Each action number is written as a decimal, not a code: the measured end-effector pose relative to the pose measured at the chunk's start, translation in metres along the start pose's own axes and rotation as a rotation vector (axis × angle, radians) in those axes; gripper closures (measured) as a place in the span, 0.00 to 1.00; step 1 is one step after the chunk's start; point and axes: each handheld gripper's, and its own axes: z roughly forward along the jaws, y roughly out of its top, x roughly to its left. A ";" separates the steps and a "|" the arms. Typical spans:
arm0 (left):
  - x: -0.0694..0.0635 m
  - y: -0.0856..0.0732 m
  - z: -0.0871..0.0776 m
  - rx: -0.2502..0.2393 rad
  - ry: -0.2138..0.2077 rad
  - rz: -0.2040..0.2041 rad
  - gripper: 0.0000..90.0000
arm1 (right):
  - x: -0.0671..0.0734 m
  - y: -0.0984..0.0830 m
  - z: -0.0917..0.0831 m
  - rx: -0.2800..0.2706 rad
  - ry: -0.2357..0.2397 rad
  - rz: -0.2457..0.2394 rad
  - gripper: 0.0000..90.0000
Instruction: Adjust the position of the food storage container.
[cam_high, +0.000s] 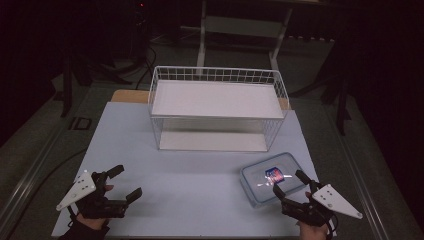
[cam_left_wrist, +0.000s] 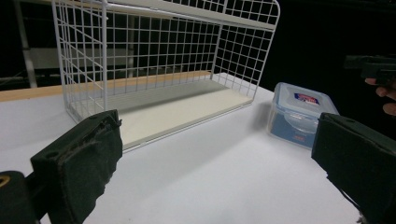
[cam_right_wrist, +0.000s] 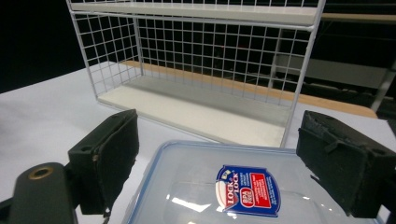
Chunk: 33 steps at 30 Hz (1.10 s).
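A clear plastic lidded box (cam_high: 270, 179) with a red and blue label lies on the white table at the right, in front of the white wire shelf rack (cam_high: 217, 107). My right gripper (cam_high: 290, 184) stands open just near of the box, its jaws spread wide above the lid (cam_right_wrist: 224, 186) without touching it. At the table's near left, my left gripper (cam_high: 125, 182) is open with nothing between its jaws; it looks across the table toward the rack (cam_left_wrist: 159, 70) and the box (cam_left_wrist: 301, 114).
The rack has a white upper shelf (cam_high: 217, 99) and a white lower board (cam_high: 212, 141). A wooden strip (cam_high: 130, 96) runs behind the table top. Dark floor, cables and a white frame (cam_high: 240, 25) lie beyond.
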 end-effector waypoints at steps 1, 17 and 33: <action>0.000 0.000 0.000 -0.003 0.000 -0.003 0.02 | 0.000 0.000 0.000 -0.002 -0.001 0.000 0.14; -0.004 0.000 0.002 0.001 -0.016 0.017 0.02 | -0.002 0.025 -0.010 0.043 0.049 0.012 0.14; -0.006 -0.001 0.003 0.011 -0.010 0.027 0.02 | -0.009 -0.014 -0.015 0.345 0.145 -0.015 0.79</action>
